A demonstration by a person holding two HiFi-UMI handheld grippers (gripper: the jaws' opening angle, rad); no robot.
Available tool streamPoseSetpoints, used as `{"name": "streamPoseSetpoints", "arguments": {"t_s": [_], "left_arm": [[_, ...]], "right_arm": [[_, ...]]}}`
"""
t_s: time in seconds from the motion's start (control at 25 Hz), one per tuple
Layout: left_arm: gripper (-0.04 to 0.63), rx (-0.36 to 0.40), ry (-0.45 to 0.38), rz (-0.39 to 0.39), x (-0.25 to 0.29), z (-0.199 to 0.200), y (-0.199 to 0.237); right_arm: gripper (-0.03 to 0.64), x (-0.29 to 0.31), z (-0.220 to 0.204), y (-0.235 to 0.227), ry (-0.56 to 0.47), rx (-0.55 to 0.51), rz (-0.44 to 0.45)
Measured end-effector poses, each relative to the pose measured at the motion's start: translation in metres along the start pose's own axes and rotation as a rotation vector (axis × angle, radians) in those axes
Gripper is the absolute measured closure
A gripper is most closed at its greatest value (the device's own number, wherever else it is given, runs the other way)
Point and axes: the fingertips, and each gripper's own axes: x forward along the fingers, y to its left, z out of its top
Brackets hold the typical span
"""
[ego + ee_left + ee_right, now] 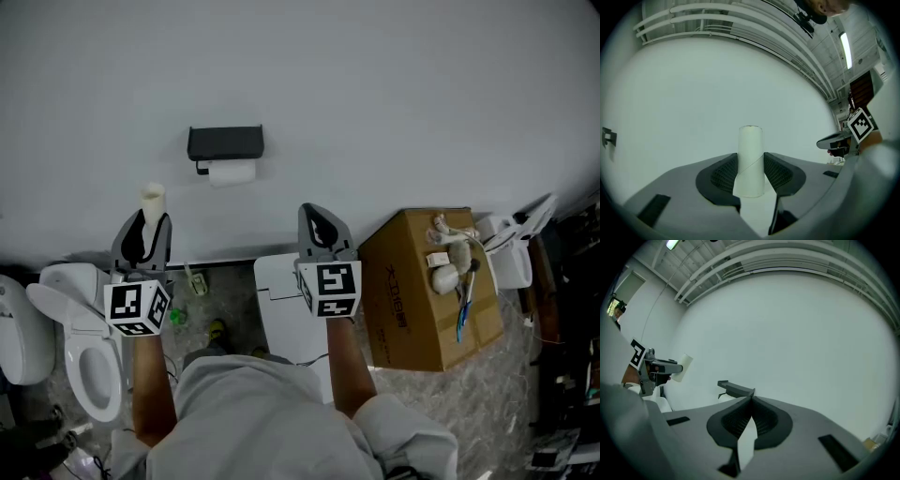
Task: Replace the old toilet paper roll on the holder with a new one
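Judging by the white roll (pixel 232 172) hung under the holder (pixel 225 142), replacement seemed nearly done; the bare tube (pixel 750 145) was clamped upright by the left gripper (pixel 751 169), and the right gripper (pixel 750 411) was closed, empty.

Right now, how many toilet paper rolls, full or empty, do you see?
2. One white roll hangs under the black holder; one bare tube stands clamped in the left tongs. Others may be hidden.
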Motion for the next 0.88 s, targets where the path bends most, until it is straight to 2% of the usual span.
{"name": "streamPoseSetpoints", "arguments": {"t_s": [0.2,0.88], "left_arm": [[0.397,0.002,-0.011,0.005,-0.001,0.005,0.005],[0.397,-0.004,-0.034,0.015,-0.002,0.008,0.017]], "right_arm": [[0.609,-0.003,0.002,-0.009,-0.016,0.032,-0.015],[0.609,-0.002,0.003,-0.013,-0.035,0.044,-0.042]]}}
